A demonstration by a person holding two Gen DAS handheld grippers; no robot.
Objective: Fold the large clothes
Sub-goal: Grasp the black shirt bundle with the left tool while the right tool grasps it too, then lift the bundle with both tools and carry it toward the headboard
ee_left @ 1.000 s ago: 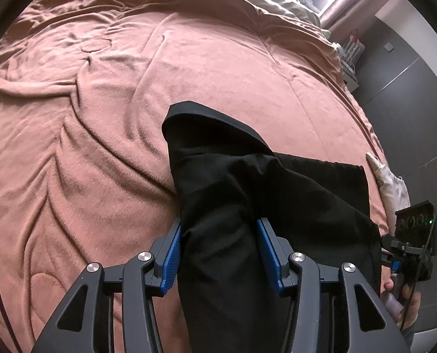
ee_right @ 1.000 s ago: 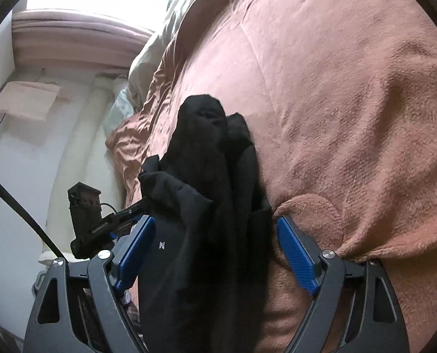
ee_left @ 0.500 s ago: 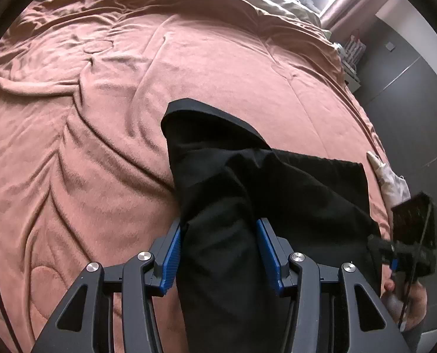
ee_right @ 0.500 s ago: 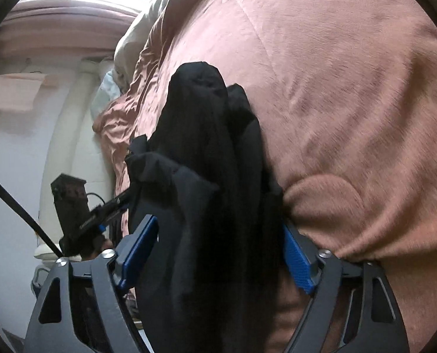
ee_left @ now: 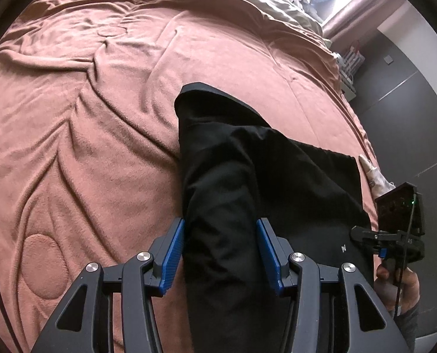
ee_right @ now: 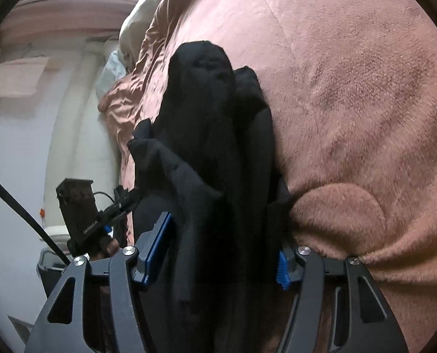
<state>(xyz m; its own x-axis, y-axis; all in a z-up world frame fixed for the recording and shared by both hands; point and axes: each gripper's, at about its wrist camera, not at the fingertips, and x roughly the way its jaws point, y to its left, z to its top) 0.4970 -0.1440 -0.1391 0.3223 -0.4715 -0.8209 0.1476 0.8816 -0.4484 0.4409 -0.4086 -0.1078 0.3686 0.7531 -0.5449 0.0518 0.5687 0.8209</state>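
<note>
Blue ribbed pads of the left gripper (ee_left: 220, 253) clamp a bunched fold of the black fabric garment (ee_left: 265, 182); the right gripper (ee_right: 215, 250), jaws just closing, brackets another bundle, contact unclear. The garment lies on the pink fleece bedspread (ee_left: 71, 117). Step: securing both grips; next, lift and fold evenly. A small white logo is unreadable.

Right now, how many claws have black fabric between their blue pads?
2. The left claw has a bunched band of the black garment between its pads; the right claw, closing, straddles thicker folds. Contact there is partly hidden.
</note>
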